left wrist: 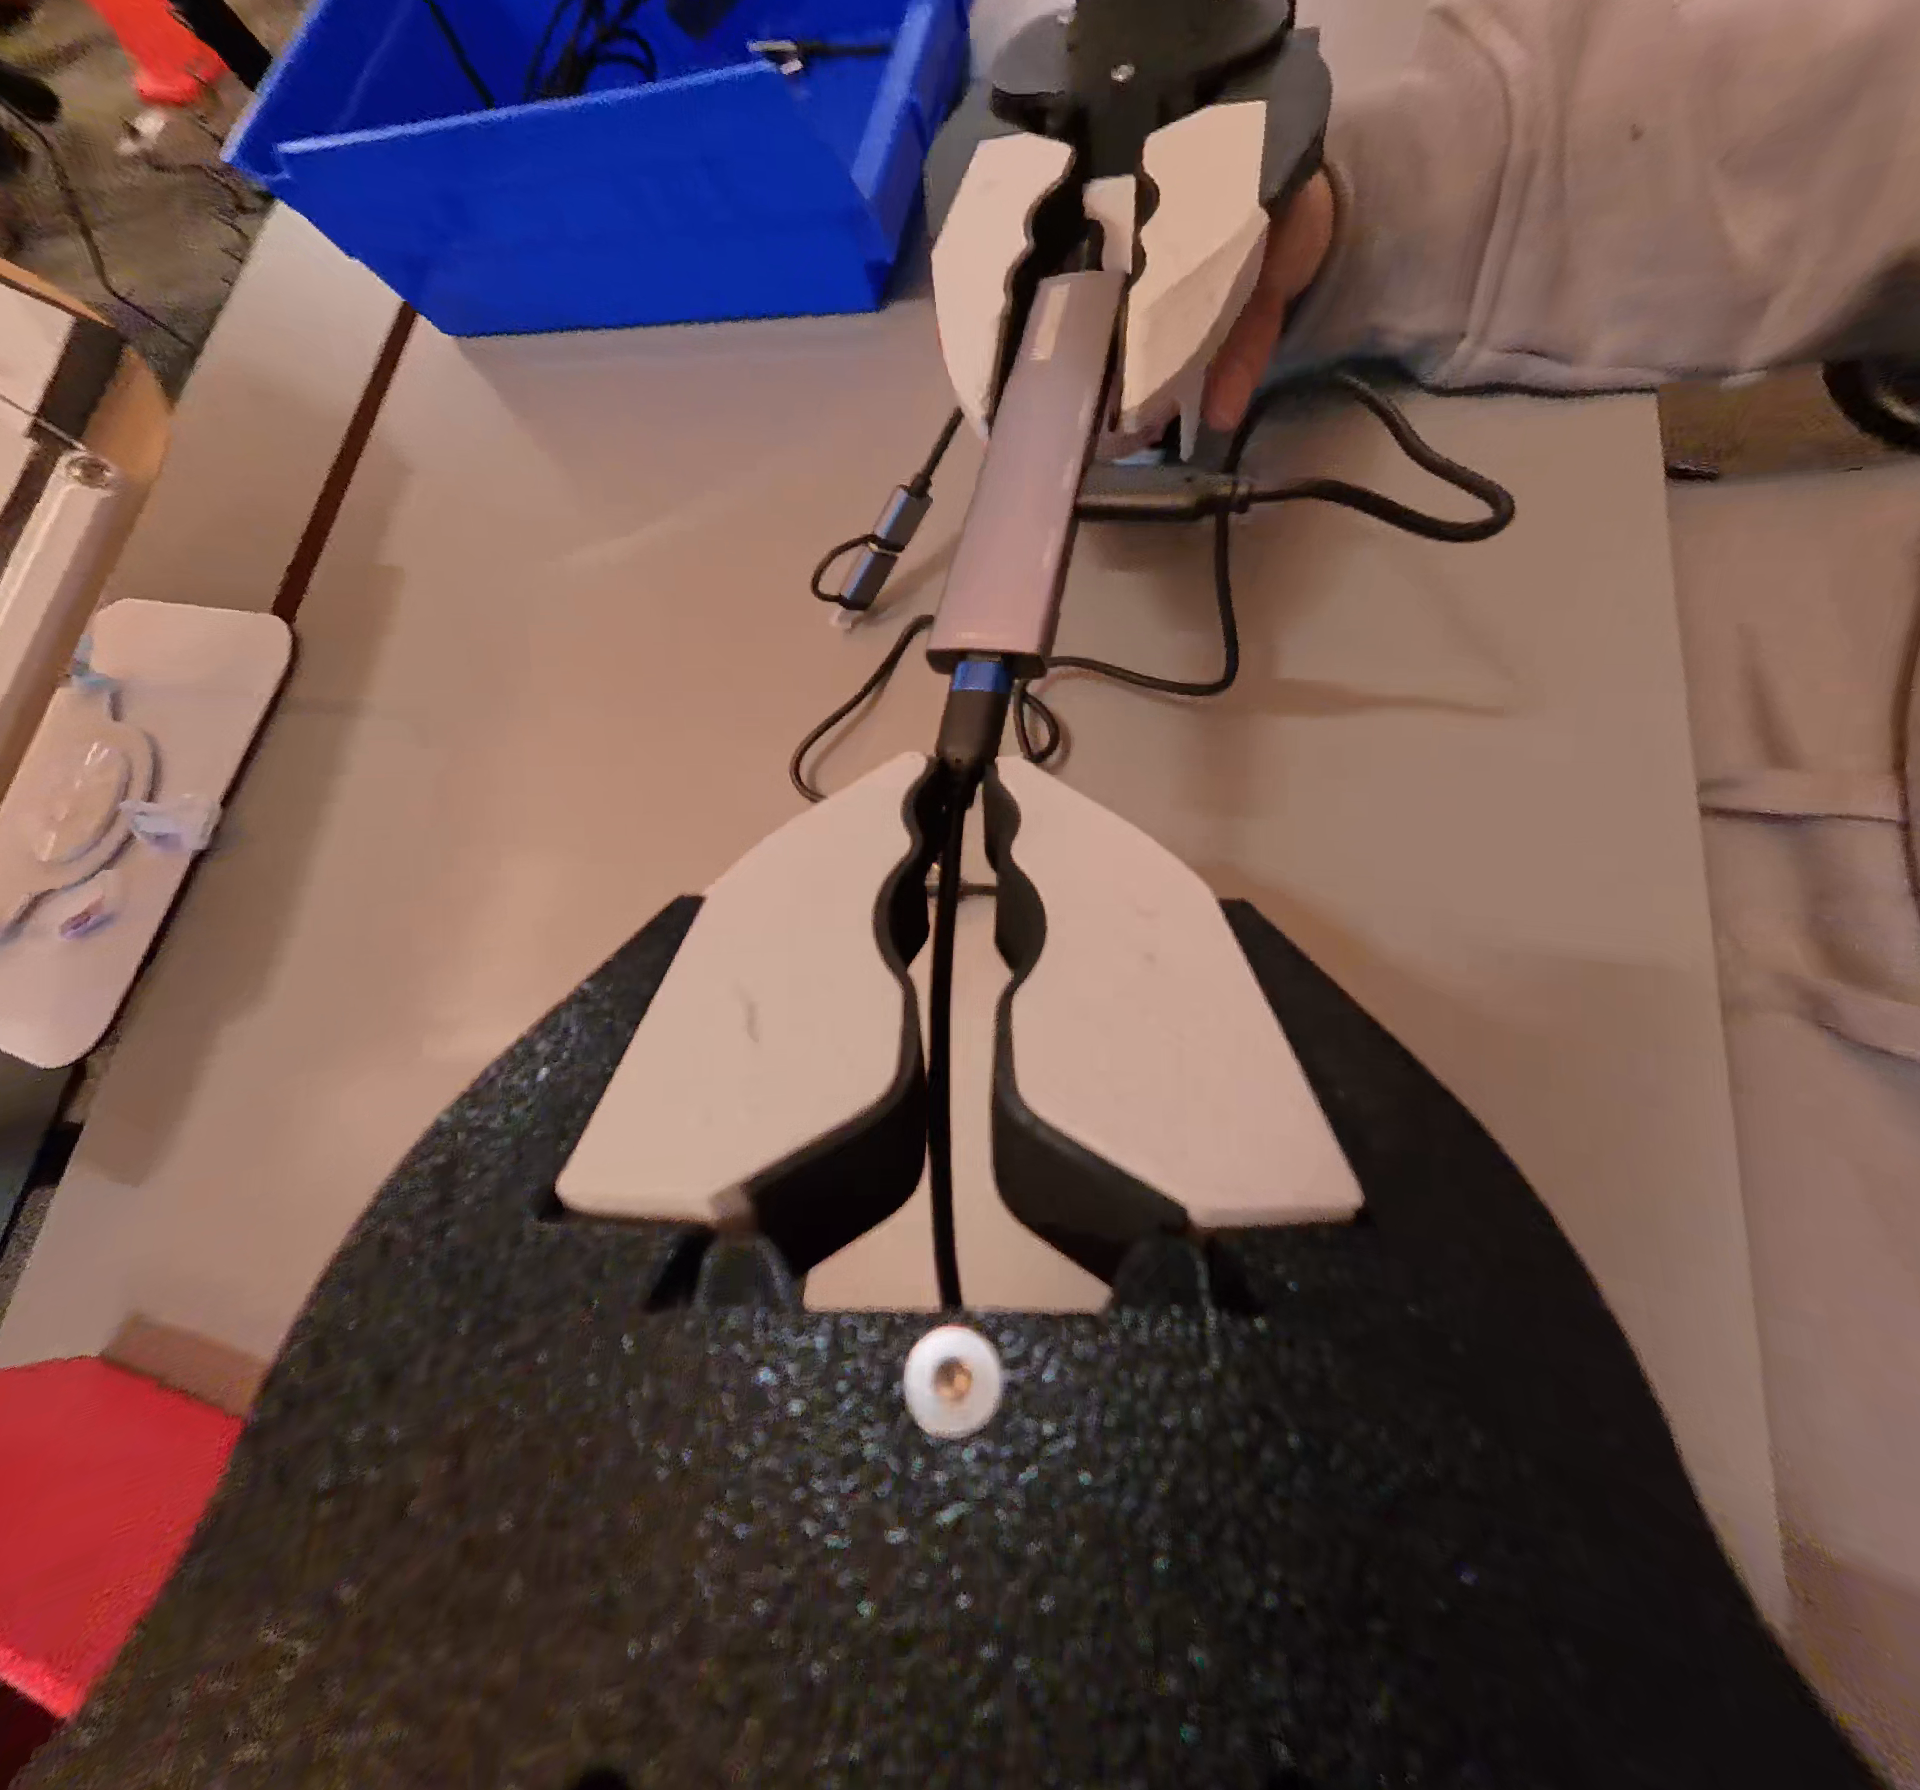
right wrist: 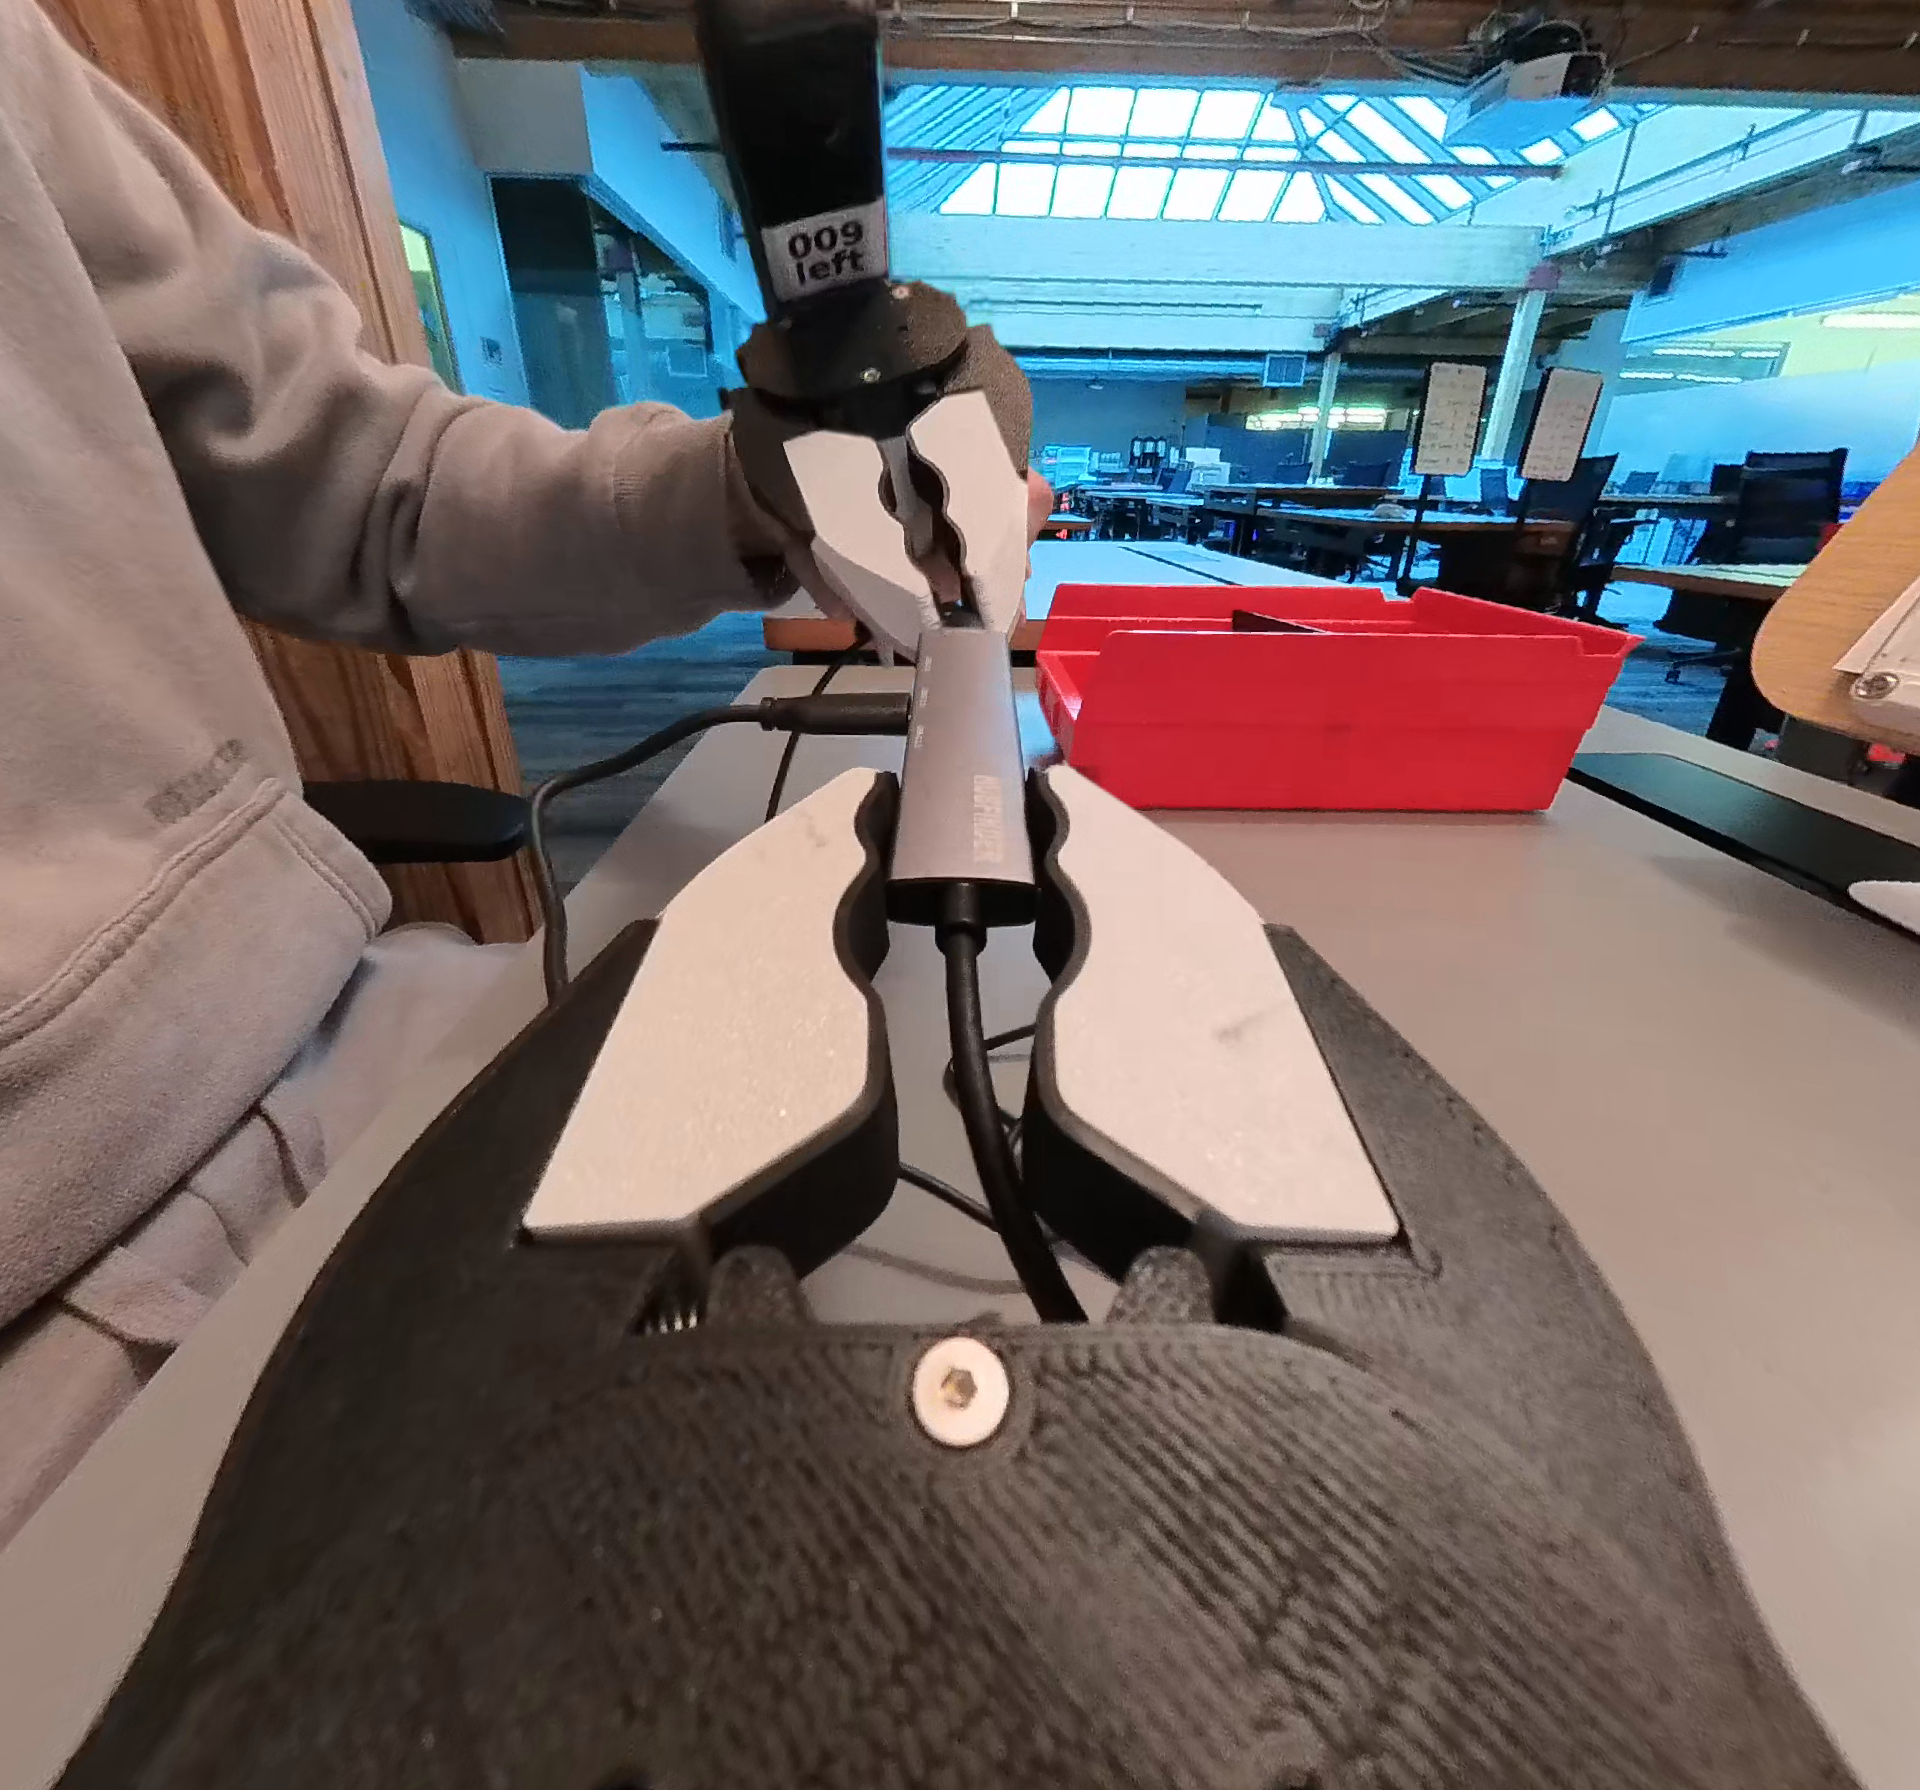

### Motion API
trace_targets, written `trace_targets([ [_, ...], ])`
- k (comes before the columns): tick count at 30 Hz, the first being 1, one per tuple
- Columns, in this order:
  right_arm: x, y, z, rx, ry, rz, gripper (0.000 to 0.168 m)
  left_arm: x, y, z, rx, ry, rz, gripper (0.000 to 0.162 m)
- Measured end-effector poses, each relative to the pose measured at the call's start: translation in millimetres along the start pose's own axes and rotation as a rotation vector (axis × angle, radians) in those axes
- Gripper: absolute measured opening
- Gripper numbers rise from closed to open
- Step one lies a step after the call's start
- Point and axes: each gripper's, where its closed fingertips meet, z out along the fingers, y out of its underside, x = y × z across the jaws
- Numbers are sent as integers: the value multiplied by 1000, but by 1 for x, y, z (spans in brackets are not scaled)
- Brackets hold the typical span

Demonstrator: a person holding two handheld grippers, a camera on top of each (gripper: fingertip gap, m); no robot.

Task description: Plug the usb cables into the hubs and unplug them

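Note:
A slim grey USB hub (left wrist: 1023, 483) is held level above the table between the two grippers. My right gripper (right wrist: 961, 790) is shut on the hub's cable end (right wrist: 961, 784); the hub's own black cable (right wrist: 987, 1117) runs back between its fingers. My left gripper (left wrist: 961, 769) is shut on a black USB plug (left wrist: 971, 717) with a blue tip that sits at the hub's end port. Its thin cable (left wrist: 943, 1065) runs back between the fingers. A second black plug (right wrist: 831, 712) is in a side port of the hub.
A blue bin (left wrist: 623, 99) with cables stands at the far left of the table (left wrist: 571, 514). A red bin (right wrist: 1320, 701) stands beyond the hub. A grey adapter (left wrist: 883, 545) and loose black cables (left wrist: 1403, 493) lie under the hub. A person's grey sleeve (right wrist: 260, 514) is at the left. Spacing between my two grippers at the tips: around 8 cm.

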Motion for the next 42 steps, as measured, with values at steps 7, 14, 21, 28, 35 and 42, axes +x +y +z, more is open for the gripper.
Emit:
trace_targets([
  [7, 7, -25, -8, 136, 79, 33, 25, -23, -23, -43, 273, -169, -148, 35],
  [14, 13, -117, -22, 234, 199, -81, 25, -58, 67, -105, 547, -541, -600, 40],
  [21, 27, -246, -48, 210, 297, -304, 25, -29, 91, -71, 465, -534, -541, 41],
  [28, 63, -339, -97, 127, 472, -549, 25, -26, 91, -47, 454, -471, -549, 40],
  [35, 93, -420, -129, 126, 603, -658, 25, -25, 89, -46, 458, -459, -538, 33],
  [42, 157, -407, -172, -52, 822, -744, 25, -20, 88, -36, 396, -446, -487, 33],
])
